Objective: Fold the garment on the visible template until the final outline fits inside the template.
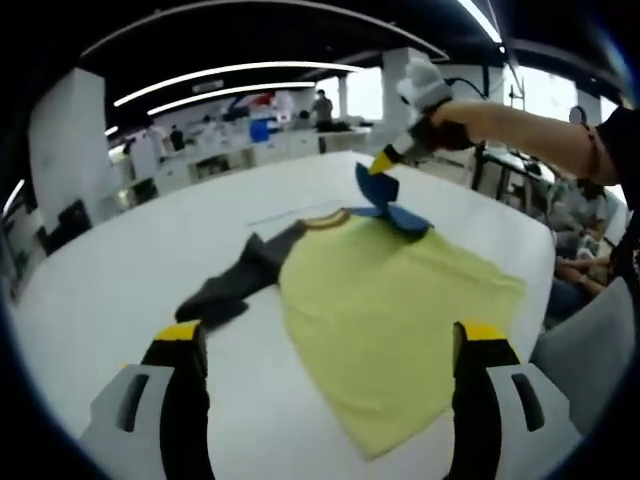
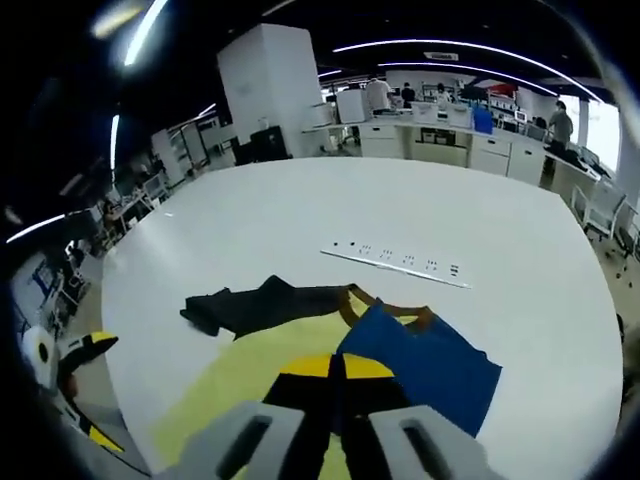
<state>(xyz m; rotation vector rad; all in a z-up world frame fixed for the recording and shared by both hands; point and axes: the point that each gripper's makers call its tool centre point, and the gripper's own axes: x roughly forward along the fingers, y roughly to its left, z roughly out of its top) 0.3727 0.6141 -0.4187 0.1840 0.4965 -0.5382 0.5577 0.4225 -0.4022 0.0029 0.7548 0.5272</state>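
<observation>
— What are the two grippers doing?

— The right gripper [image 2: 335,372] is pinching the blue sleeve [image 2: 425,365] of the shirt [image 1: 390,325], its jaws closed together on the cloth. From the other side you can see that gripper [image 1: 385,160] lifting the blue sleeve [image 1: 385,200] above the table [image 1: 120,270].

— And the left one?

— The left gripper [image 1: 335,345] is hovering with its jaws wide apart, holding nothing, over the near hem.

— Where is the shirt lying?

— It is spreading flat on the white table, yellow body toward the left gripper, brown collar [image 1: 325,217] away, and the dark grey sleeve [image 1: 240,275] is lying crumpled to one side. A marked strip [image 2: 395,262] is lying just beyond the collar.
</observation>
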